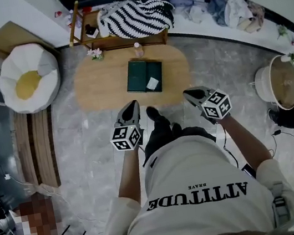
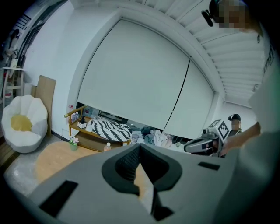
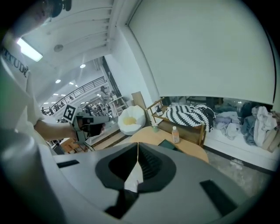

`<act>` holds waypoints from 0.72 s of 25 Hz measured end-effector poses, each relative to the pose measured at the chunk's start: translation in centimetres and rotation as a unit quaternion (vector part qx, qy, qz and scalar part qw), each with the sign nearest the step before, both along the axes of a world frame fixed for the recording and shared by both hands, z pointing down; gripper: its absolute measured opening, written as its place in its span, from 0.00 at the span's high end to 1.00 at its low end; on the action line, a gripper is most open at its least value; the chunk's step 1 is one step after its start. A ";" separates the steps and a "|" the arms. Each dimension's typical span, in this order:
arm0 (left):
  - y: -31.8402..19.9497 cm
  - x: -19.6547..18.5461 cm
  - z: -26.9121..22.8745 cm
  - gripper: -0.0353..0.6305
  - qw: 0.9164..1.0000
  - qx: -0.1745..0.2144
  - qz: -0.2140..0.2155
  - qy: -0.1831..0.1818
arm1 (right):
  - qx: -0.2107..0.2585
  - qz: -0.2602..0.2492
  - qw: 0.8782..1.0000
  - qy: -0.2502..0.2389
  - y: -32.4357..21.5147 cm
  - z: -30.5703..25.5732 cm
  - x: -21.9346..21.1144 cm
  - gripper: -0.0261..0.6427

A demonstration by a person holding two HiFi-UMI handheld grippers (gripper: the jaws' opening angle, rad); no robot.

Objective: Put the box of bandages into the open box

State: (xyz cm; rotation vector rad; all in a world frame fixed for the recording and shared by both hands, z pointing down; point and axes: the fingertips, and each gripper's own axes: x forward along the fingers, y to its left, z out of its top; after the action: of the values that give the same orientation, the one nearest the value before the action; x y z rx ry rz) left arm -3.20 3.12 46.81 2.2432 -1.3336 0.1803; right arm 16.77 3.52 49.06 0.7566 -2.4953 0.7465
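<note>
Oval wooden tabletop [image 1: 96, 86]: bare wood at both rounded ends and along the near edge, grey floor [image 1: 85, 147] open on all sides. Open box [image 1: 140, 74], dark green, at the tabletop's middle; box of bandages [image 1: 153, 84], small and white, lies in its right half towards the near edge; its print is too small to read. Left tool [image 1: 131, 106] and right tool [image 1: 189, 95]: held side by side before the near edge, apart from each other, both clenched with nothing between the jaws. Left gripper view: the tool's own body hides the open box. Right gripper view: the open box [image 3: 168, 144] shows only as a dark sliver. Far edge: a small bottle [image 1: 138, 49] and a small flower pot [image 1: 95, 54]. Beyond: a wooden shelf [image 1: 122, 41] bearing a striped blanket [image 1: 138, 17]. Left: a white beanbag [image 1: 27, 79]. Right: a round basket [image 1: 281, 82].
</note>
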 end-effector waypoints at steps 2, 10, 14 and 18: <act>1.6 0.7 -1.1 0.91 1.000 0.010 -0.004 0.002 | 0.009 -0.005 1.000 -0.003 1.8 -0.7 0.5 0.93; 8.4 1.9 -4.2 0.91 0.999 0.041 -0.011 -0.010 | 0.045 -0.013 0.999 0.000 7.1 -2.6 2.5 0.93; 11.0 1.2 -5.1 0.91 0.999 0.045 -0.014 -0.013 | 0.055 -0.009 0.998 -0.005 8.7 -3.6 2.5 0.93; 12.0 0.4 -5.8 0.91 0.998 0.054 -0.016 -0.017 | 0.065 0.000 0.998 -0.011 9.2 -4.5 2.3 0.93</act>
State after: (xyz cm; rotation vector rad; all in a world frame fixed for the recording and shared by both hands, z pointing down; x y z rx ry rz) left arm -2.84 15.17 41.01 2.3153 -1.4272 0.1390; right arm 19.03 12.74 44.51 0.7965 -2.5841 0.6002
